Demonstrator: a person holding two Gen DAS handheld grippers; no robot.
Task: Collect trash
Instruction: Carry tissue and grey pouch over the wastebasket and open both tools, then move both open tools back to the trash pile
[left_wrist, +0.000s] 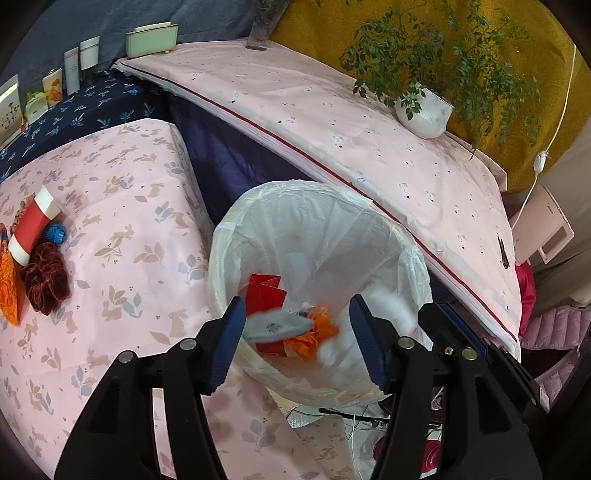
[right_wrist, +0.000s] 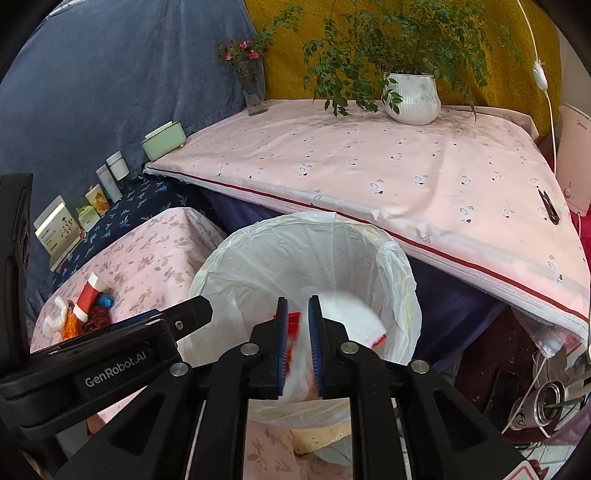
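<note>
We hold both over the white-lined round bin (left_wrist: 321, 236) to drop trash: left gripper (left_wrist: 297, 345) jaws wide, empty; right gripper (right_wrist: 298, 345) jaws narrow, apparently empty; red-white tube (left_wrist: 33, 225) remains at 9 o'clock

We see the bin (left_wrist: 317, 236) at frame centre, between the low table (left_wrist: 122, 229) at left and the bed (left_wrist: 332, 122) at upper right. Scraps (left_wrist: 306, 332) lie in it. A pot (left_wrist: 423, 114) sits on the bed.

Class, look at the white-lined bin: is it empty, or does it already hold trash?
It holds trash. Inside the bin lie red card, orange scraps and white pieces; how full it is cannot be told.
</note>
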